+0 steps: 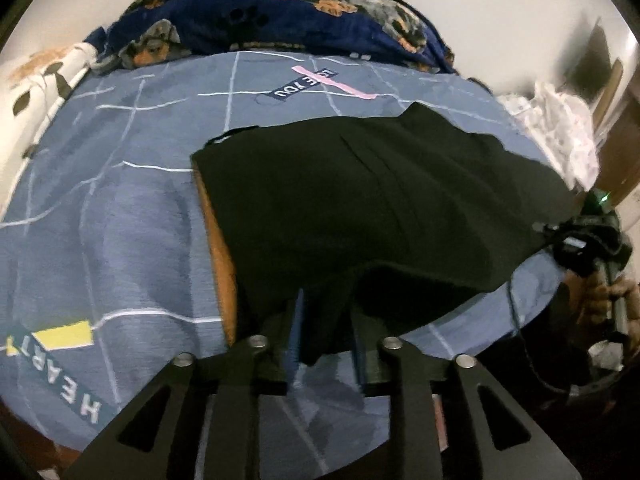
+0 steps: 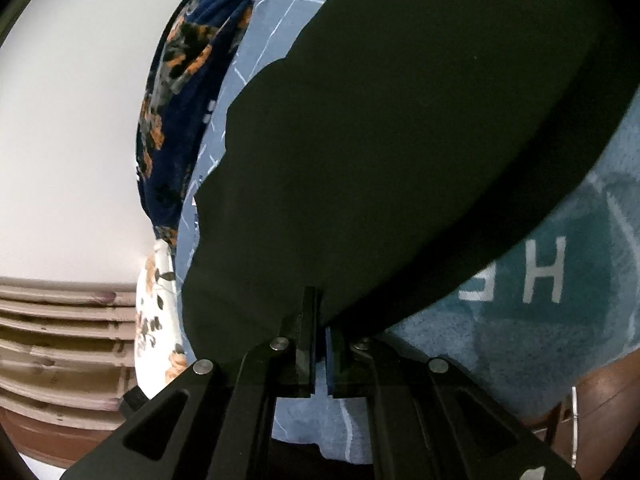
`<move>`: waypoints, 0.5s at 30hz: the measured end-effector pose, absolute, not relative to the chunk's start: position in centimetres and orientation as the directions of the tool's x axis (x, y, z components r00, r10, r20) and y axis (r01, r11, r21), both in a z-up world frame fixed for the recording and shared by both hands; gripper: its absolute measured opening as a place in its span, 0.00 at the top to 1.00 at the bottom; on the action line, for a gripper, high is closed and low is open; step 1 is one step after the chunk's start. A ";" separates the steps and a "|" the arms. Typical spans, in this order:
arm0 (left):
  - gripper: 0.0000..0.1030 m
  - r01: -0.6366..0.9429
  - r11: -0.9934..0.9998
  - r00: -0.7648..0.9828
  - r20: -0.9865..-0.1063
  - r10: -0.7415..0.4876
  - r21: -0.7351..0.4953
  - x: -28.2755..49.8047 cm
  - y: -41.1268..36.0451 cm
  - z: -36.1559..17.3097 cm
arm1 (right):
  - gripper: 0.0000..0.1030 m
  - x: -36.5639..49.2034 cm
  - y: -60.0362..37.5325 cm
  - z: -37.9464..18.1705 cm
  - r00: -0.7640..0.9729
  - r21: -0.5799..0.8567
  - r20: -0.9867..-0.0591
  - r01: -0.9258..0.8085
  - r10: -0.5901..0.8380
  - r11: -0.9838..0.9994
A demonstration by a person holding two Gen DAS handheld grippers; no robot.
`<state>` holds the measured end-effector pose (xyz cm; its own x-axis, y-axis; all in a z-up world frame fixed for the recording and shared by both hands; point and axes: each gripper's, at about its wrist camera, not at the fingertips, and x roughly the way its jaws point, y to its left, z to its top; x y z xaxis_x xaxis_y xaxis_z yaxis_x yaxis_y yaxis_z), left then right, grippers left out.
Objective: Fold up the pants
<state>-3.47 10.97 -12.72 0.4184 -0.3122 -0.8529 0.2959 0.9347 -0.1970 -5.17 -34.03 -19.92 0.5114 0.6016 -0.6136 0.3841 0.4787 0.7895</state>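
Black pants [image 1: 360,200] lie spread on a blue bedsheet [image 1: 120,200] with white grid lines. My left gripper [image 1: 327,330] stands at their near edge, jaws apart. A flap of the black cloth hangs loosely between the fingers, and the pads do not press it. At the right edge of the left wrist view a hand holds my right gripper [image 1: 580,240] at the pants' other end. In the right wrist view the pants [image 2: 400,140] fill most of the frame, and my right gripper [image 2: 320,320] is shut on their edge, fingers nearly touching.
A navy dog-print blanket [image 1: 280,12] is heaped at the far end of the bed, with a floral pillow [image 1: 44,76] on the left and crumpled white cloth [image 1: 560,128] on the right. An orange-brown strip [image 1: 220,260] shows under the pants' left edge. Brown wood [image 2: 600,400] borders the bed.
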 end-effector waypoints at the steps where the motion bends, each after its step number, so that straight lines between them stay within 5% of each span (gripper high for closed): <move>1: 0.51 0.285 0.943 0.432 -0.856 -0.286 -0.171 -3.5 11.2 -12.7 | 0.96 -5.2 -34.0 -19.9 0.512 0.790 -0.613 0.381 0.601 0.481; 7: 0.36 0.205 0.969 0.481 -0.847 -0.224 -0.140 -3.8 13.6 -12.3 | 0.94 -5.5 -33.9 -20.3 0.521 0.811 -0.585 0.374 0.622 0.449; 15: 0.29 0.124 0.990 0.497 -0.860 -0.117 -0.062 -4.1 15.3 -12.3 | 0.94 -5.5 -33.5 -20.5 0.526 0.827 -0.562 0.357 0.638 0.434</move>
